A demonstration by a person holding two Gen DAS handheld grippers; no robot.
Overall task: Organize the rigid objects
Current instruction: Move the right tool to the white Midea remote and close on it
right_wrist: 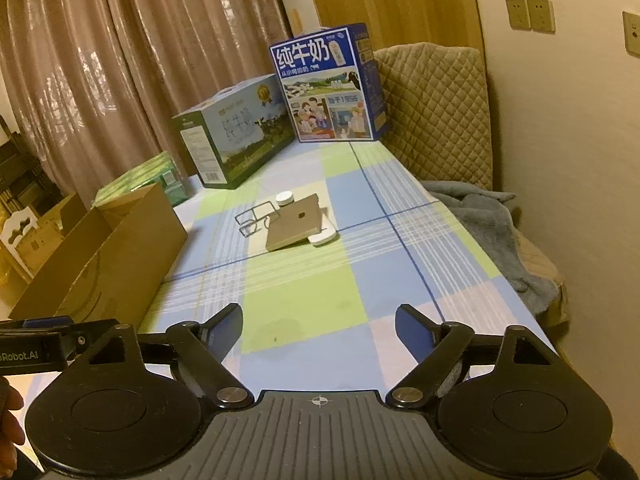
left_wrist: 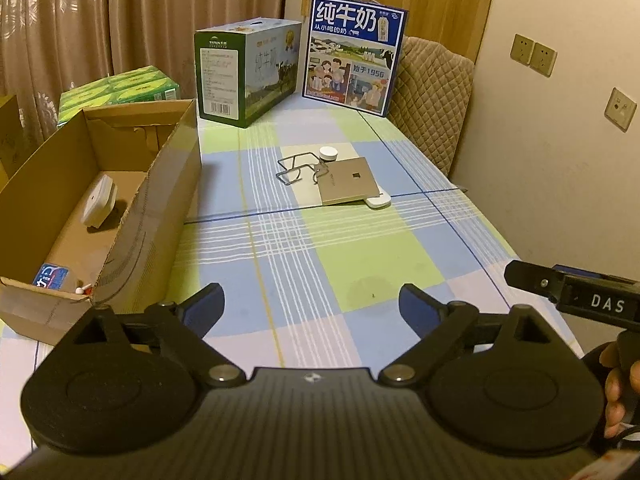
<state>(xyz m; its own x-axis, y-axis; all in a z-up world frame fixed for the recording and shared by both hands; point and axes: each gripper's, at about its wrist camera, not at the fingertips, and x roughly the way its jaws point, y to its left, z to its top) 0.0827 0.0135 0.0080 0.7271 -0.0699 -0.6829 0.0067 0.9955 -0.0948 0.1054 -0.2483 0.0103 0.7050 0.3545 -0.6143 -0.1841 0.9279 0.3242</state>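
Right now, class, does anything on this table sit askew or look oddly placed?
Yes. The flat tan box mid-table lies tilted, one corner propped on a white oblong object rather than flat on the tablecloth. A bent wire rack and a white round cap crowd its far side.

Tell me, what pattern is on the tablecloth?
The tablecloth is plaid: green, blue, pale pink and white squares. Left wrist view shows it best.

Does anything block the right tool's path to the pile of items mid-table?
Nothing visible: only bare checked tablecloth lies between the open right tool and the flat tan square box.
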